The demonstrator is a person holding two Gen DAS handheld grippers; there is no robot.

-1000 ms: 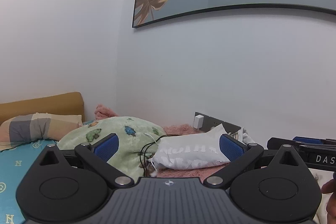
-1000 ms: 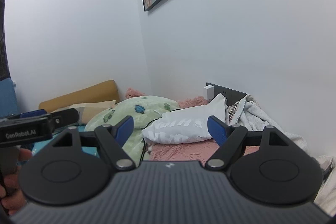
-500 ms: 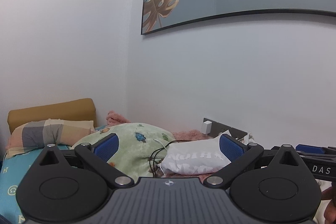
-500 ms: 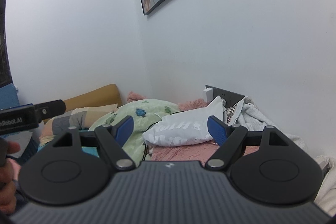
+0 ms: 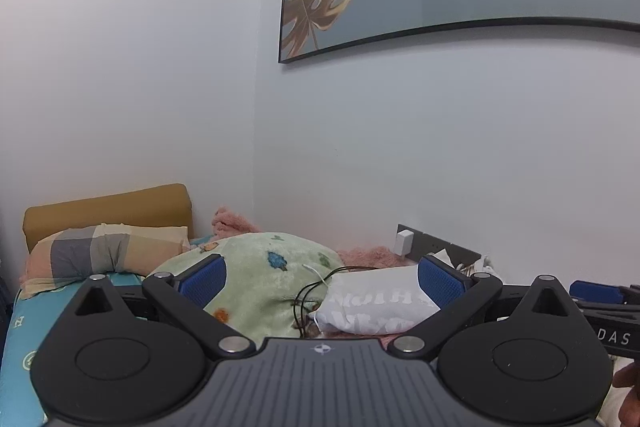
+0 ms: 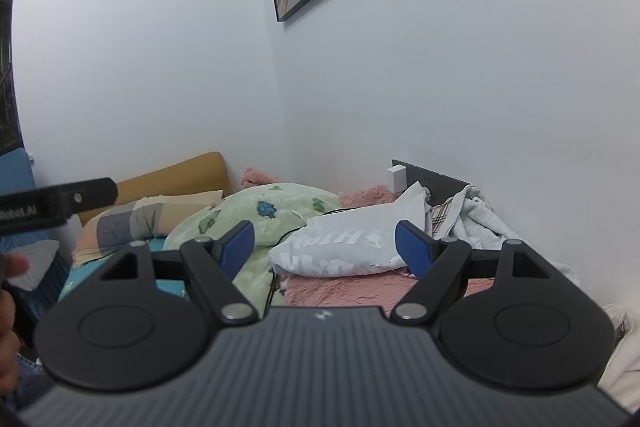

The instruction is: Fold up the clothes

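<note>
"DAS" shows on the right claw; the white bag's lettering is unreadable.

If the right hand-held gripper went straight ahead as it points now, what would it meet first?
Probably the white plastic bag lying on the pink blanket: it sits between the open right hand-held gripper fingers' line. Depth is unclear.

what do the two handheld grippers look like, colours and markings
Both match. The left gripper and right gripper each have a dark grey ribbed body with a small round crosshair mark, two black rounded plates, black link bars with silver pivot pins, and blue textured pads. White lettering runs along each one's side, partly cut off. No cables show on them.
</note>
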